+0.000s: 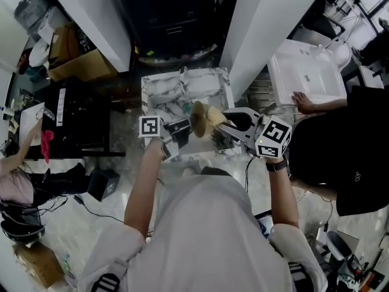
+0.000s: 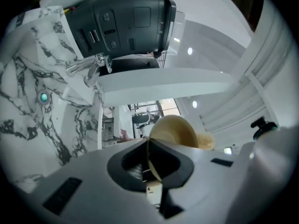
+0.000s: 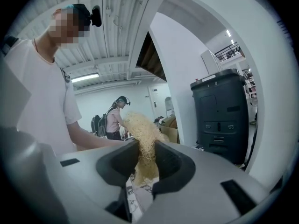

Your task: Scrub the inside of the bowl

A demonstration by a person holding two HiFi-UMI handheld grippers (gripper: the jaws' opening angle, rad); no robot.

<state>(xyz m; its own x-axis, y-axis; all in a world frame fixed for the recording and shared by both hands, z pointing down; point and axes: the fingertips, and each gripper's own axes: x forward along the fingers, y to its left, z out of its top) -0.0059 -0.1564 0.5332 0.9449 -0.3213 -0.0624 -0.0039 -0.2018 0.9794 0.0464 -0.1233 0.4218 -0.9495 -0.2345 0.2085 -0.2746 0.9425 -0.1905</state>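
A tan bowl [image 1: 198,119] is held on edge above the marble sink, its rim pinched by my left gripper [image 1: 186,128]. In the left gripper view the bowl [image 2: 174,129] rises from the shut jaws of the left gripper [image 2: 148,147], thin rim between the pads. A pale fibrous scrub pad [image 1: 214,117] sits against the bowl, and my right gripper [image 1: 226,126] is shut on it. In the right gripper view the scrub pad [image 3: 142,136] fills the gap of the right gripper [image 3: 145,158] and sticks out past the fingertips. From the left gripper view a bit of the pad [image 2: 206,142] shows behind the bowl.
Below lies a marble-patterned sink basin [image 1: 159,89] with a chrome faucet [image 2: 88,69]. A dark bin [image 3: 222,115] stands behind it between white pillars. At the right a white basin [image 1: 307,78] has another person's hand on it. A person with a backpack [image 3: 113,118] stands further off.
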